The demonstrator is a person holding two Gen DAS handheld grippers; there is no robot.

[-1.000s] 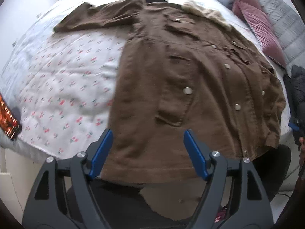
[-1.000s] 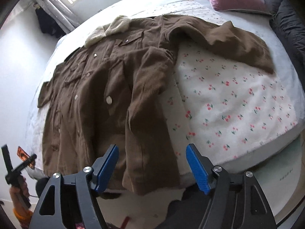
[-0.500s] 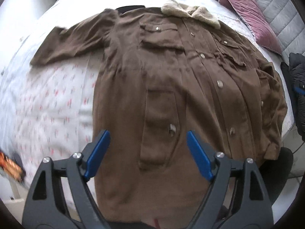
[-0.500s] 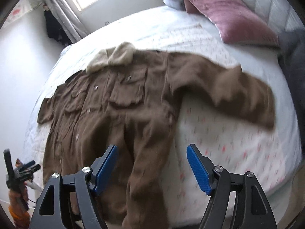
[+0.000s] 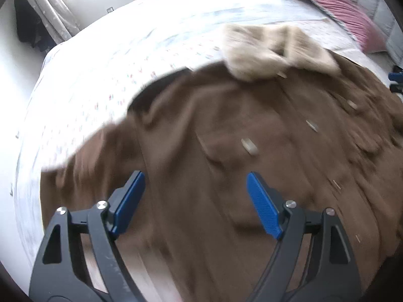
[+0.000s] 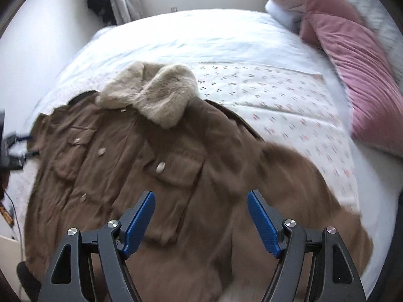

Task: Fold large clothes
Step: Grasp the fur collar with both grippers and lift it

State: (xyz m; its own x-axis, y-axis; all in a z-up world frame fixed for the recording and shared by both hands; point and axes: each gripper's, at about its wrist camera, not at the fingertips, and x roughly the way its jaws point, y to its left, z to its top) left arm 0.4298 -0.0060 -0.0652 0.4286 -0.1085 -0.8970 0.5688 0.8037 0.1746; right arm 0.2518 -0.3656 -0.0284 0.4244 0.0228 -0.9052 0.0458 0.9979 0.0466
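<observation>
A large brown jacket (image 5: pixel 226 151) (image 6: pixel 156 176) with a beige fur collar (image 5: pixel 272 47) (image 6: pixel 153 93) and metal buttons lies spread front-up on the bed. My left gripper (image 5: pixel 195 196) hovers open above the jacket's left side, near where the sleeve (image 5: pixel 83 158) joins the body. Over the right chest pocket (image 6: pixel 181 166) and the right sleeve (image 6: pixel 302 188) hangs my right gripper (image 6: pixel 200 216), also open. Nothing sits between either pair of blue pads. Both views are blurred by motion.
The bed (image 6: pixel 252 58) has a white sheet and a floral cover (image 6: pixel 277 100). Pink pillows (image 6: pixel 352 58) (image 5: pixel 347 7) lean at the head end. Curtains (image 5: pixel 47 12) and a window stand beyond the far edge. The other gripper's tips (image 6: pixel 12 148) show at the left rim.
Both grippers have swept from the jacket's hem, at the foot of the bed, up toward its chest and collar. The views have rolled, and the jacket lies as before.
</observation>
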